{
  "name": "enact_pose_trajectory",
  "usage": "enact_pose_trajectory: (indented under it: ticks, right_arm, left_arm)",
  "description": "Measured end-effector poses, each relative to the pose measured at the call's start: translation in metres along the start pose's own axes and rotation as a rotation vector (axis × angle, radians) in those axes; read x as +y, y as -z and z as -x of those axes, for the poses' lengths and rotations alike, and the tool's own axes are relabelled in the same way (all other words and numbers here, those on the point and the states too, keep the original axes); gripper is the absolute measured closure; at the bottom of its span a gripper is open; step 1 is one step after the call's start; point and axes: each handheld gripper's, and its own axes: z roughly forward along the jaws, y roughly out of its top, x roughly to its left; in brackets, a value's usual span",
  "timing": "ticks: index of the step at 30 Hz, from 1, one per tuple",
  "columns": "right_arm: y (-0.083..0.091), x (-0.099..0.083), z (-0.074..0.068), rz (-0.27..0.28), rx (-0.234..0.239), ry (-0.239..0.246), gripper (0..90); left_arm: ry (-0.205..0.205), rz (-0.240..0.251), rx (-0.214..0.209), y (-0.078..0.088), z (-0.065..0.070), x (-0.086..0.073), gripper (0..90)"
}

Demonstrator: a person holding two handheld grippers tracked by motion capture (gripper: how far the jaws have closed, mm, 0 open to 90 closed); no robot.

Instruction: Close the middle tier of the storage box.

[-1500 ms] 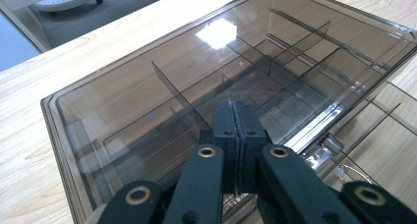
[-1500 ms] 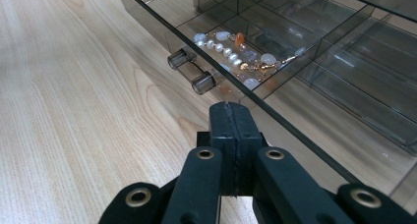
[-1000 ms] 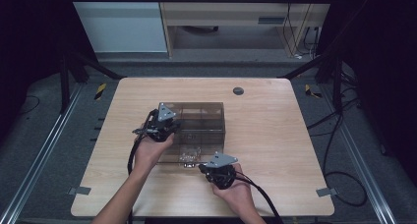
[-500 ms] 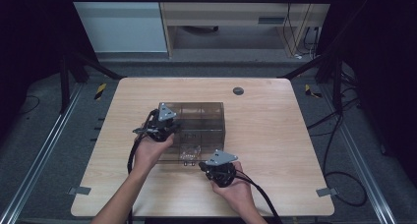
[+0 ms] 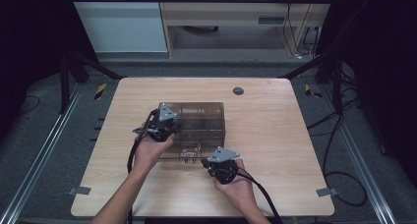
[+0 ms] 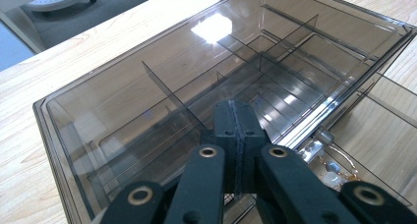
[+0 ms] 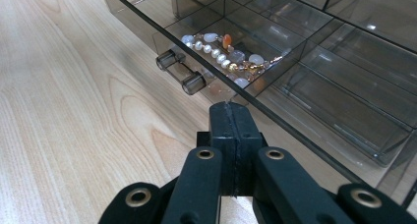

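A pale wooden table (image 5: 275, 135) stands on grey floor, smoky box (image 5: 196, 123) at centre. Left gripper (image 5: 160, 128) at nine o'clock, right gripper (image 5: 219, 165) at five; jaws together, empty. Nothing has moved.

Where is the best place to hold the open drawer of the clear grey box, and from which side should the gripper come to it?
Probably by the handle, a short clear bar on two posts standing out from the drawer front. Come from the table side in front, level with the bar, jaws above and below it. The right gripper is nearest; its jaws are shut and must open first. The bead bracelet inside stays undisturbed.
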Motion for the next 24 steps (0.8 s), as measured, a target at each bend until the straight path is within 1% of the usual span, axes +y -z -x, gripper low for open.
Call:
enact_pose_trajectory:
  ticks: [13,17,24]
  right_arm:
    - [-0.0032,0.0048,0.0043,0.001,-0.012,0.01,90.0]
    - [-0.0043,0.0064,0.0052,0.0,-0.012,0.001,90.0]
    - [-0.0062,0.0084,0.0075,-0.003,-0.013,0.0,90.0]
  left_arm:
    - [-0.002,0.001,0.0,0.0004,0.0004,0.0001,89.8]
    - [-0.002,0.001,0.0,0.0005,0.0004,0.0002,89.8]
    - [-0.003,0.001,0.0,0.0007,0.001,0.0001,89.8]
